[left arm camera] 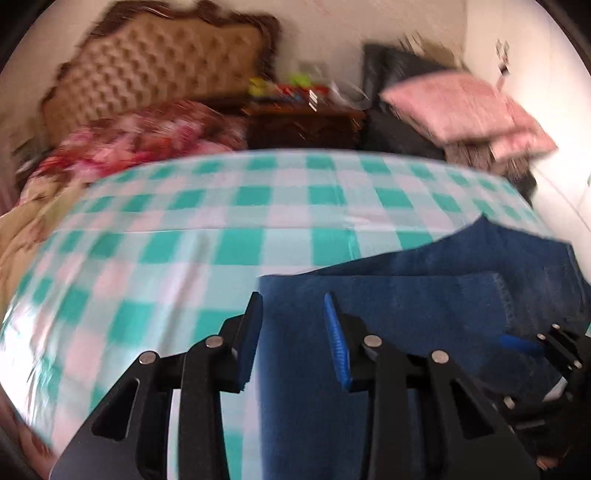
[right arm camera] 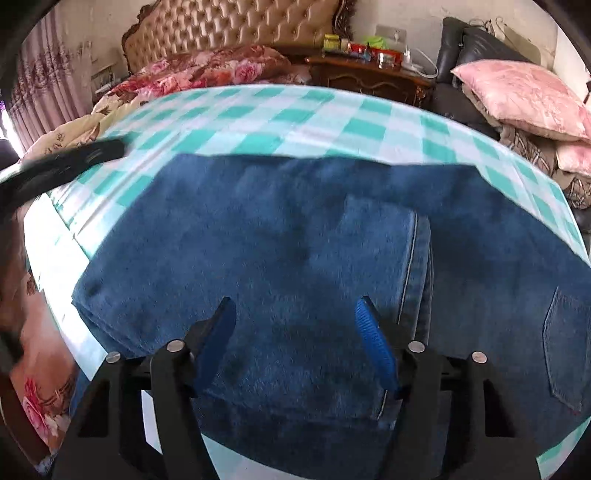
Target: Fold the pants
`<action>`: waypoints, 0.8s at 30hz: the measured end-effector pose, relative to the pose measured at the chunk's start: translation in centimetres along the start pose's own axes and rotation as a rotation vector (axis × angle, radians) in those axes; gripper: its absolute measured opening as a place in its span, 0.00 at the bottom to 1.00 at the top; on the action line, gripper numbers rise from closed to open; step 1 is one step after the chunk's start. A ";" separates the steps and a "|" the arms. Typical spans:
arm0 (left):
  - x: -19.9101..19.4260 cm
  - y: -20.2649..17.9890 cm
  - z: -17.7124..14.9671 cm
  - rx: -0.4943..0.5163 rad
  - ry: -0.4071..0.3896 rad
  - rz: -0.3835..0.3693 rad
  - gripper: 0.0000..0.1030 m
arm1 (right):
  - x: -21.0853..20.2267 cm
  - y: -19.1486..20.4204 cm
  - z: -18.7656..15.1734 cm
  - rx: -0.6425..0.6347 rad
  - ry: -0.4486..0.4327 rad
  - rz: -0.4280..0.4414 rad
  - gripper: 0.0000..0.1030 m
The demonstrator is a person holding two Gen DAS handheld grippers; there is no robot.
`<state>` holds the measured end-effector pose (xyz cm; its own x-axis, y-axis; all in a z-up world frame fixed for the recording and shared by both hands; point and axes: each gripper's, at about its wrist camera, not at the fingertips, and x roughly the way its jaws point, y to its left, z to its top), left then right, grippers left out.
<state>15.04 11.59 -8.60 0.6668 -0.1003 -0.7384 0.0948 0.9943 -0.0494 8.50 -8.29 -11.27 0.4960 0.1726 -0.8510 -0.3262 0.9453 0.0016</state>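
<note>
On the bed: a wide cloth of teal-and-white checks point(right arm camera: 258, 110) is lying flat over the mattress and filling most of both views.
Jeans: dark blue denim pants point(right arm camera: 280, 236) are lying folded on the checked cloth, one layer doubled over another, a stitched seam point(right arm camera: 413, 258) and a back pocket point(right arm camera: 565, 343) showing toward the right of the right wrist view; in the left wrist view the same denim point(left arm camera: 406, 306) is sitting at lower right, its left edge running between that claw's fingers.
Headboard: a tan button-tufted headboard with a dark carved frame point(right arm camera: 236, 26) is standing at the far end.
Bedding: a red and pink floral quilt point(right arm camera: 207, 70) is bunching up in front of the headboard.
Cushion: a pale pink satin cushion point(right arm camera: 517, 96) is resting on dark things at far right.
Nightstand: a dark wooden bedside cabinet point(right arm camera: 369, 77) is carrying small bottles and clutter, too small to name.
Right claw: the right gripper point(right arm camera: 295, 350) is hovering over the folded denim, blue pads well apart, nothing pinched.
Left claw: the left gripper point(left arm camera: 291, 339) is blurring a little, fingers parted, narrower, not pinching any cloth.
</note>
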 end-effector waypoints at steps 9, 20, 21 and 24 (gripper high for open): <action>4.2 3.1 0.0 -0.103 0.081 0.071 0.32 | 0.4 0.3 -0.8 -0.042 0.014 -0.041 0.61; -4.0 -0.4 -11.8 -0.105 0.065 0.073 0.40 | 0.5 0.6 -0.8 -0.038 0.006 -0.061 0.62; -4.3 -0.4 -12.1 -0.101 0.060 0.070 0.41 | 0.5 0.6 -0.8 -0.038 0.006 -0.064 0.62; -4.5 0.1 -12.5 -0.116 0.059 0.054 0.44 | 0.4 0.6 -1.0 -0.032 0.001 -0.081 0.67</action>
<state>2.81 12.58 -13.66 0.6235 -0.0478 -0.7804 -0.0286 0.9961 -0.0838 7.74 -7.88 -12.15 0.5211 0.0953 -0.8481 -0.3104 0.9469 -0.0843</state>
